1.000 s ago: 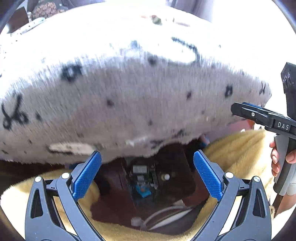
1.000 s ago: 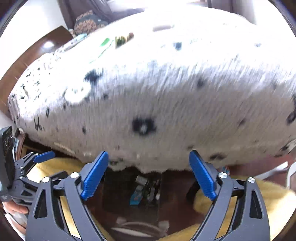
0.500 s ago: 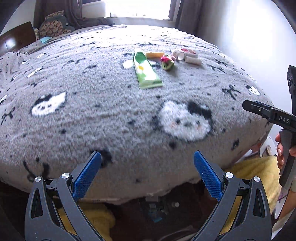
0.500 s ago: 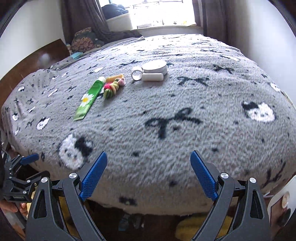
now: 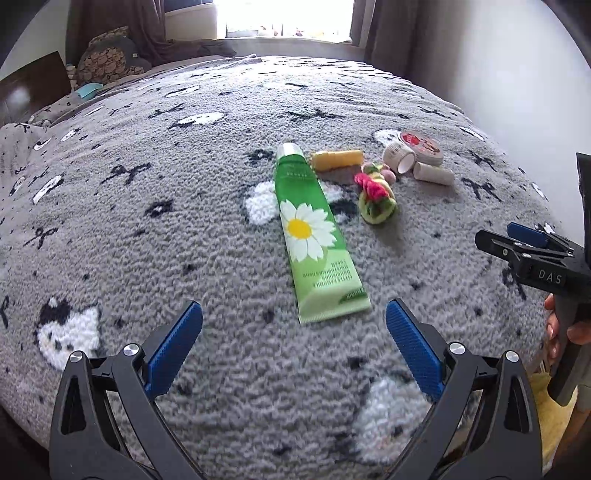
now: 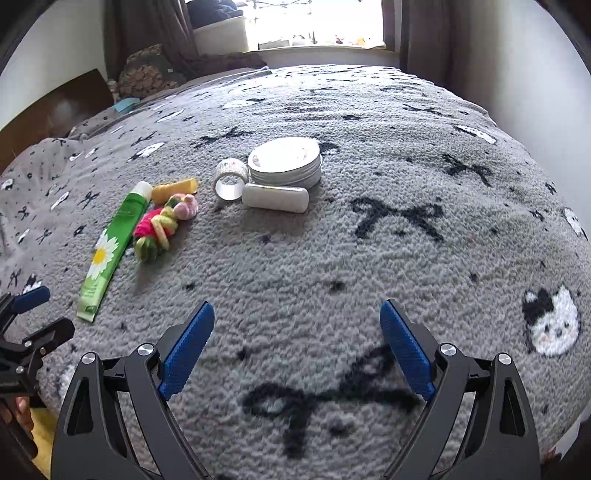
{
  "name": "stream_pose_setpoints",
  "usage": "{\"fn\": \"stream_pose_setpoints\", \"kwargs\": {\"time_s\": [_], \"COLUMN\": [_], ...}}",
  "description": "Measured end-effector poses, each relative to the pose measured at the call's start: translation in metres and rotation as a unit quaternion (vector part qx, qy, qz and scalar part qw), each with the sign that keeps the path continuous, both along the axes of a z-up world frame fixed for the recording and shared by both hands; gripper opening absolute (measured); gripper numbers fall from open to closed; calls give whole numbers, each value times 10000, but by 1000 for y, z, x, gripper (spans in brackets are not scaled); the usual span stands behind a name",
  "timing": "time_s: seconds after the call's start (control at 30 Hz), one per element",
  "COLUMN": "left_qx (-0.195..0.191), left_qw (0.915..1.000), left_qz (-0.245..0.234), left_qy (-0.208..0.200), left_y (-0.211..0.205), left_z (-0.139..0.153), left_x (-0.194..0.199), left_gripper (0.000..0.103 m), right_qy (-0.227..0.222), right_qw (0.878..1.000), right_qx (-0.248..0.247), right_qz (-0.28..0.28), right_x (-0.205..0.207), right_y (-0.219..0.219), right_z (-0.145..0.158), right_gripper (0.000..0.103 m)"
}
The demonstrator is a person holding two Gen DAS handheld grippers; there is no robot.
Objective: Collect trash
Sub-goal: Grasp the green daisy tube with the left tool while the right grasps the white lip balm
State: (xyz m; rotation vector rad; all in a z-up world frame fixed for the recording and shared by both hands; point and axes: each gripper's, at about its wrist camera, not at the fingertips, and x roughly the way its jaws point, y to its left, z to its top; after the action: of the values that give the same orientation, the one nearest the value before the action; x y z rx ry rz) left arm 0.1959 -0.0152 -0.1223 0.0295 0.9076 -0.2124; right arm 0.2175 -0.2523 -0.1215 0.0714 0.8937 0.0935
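A green tube with a daisy (image 5: 314, 229) (image 6: 110, 243) lies on a grey fleece blanket (image 5: 147, 221) (image 6: 406, 184) covering a bed. Beside the tube are a small yellow tube (image 5: 336, 159) (image 6: 173, 189), a bundle of pink, green and yellow hair ties (image 5: 376, 195) (image 6: 162, 229), a tape roll (image 5: 399, 157) (image 6: 231, 179), a white oblong case (image 5: 434, 174) (image 6: 275, 197) and a round flat tin (image 5: 421, 142) (image 6: 284, 162). My left gripper (image 5: 293, 345) hovers open just short of the green tube's near end. My right gripper (image 6: 297, 345) is open over bare blanket, well short of the case.
Patterned cushions (image 5: 107, 59) and a dark wooden headboard (image 5: 29, 85) are at the far left. A bright window (image 5: 288, 18) with dark curtains is behind the bed. A white wall (image 5: 498, 66) runs along the right. A hand (image 5: 561, 328) holds the right gripper's handle.
Both grippers have risen from below the bed's edge and moved forward over the blanket. The items on the bed now sit much closer. Both grippers stayed open.
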Motion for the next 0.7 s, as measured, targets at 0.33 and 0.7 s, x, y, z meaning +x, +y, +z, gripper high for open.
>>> {"fn": "stream_pose_setpoints", "kwargs": {"time_s": [0.33, 0.7], "left_qx": [51, 149], "left_qw": [9997, 9996], "left_qz": [66, 56], "left_qy": [228, 224], "left_y": [-14, -23], "left_z": [-15, -21], "left_x": [72, 118], "left_gripper": [83, 54], "right_qy": [75, 72], "right_qw": [9987, 9971], "right_qx": [-491, -602], "right_qz": [116, 457], "right_x": [69, 101], "right_y": [15, 28], "right_z": [-9, -10], "right_gripper": [91, 45]}}
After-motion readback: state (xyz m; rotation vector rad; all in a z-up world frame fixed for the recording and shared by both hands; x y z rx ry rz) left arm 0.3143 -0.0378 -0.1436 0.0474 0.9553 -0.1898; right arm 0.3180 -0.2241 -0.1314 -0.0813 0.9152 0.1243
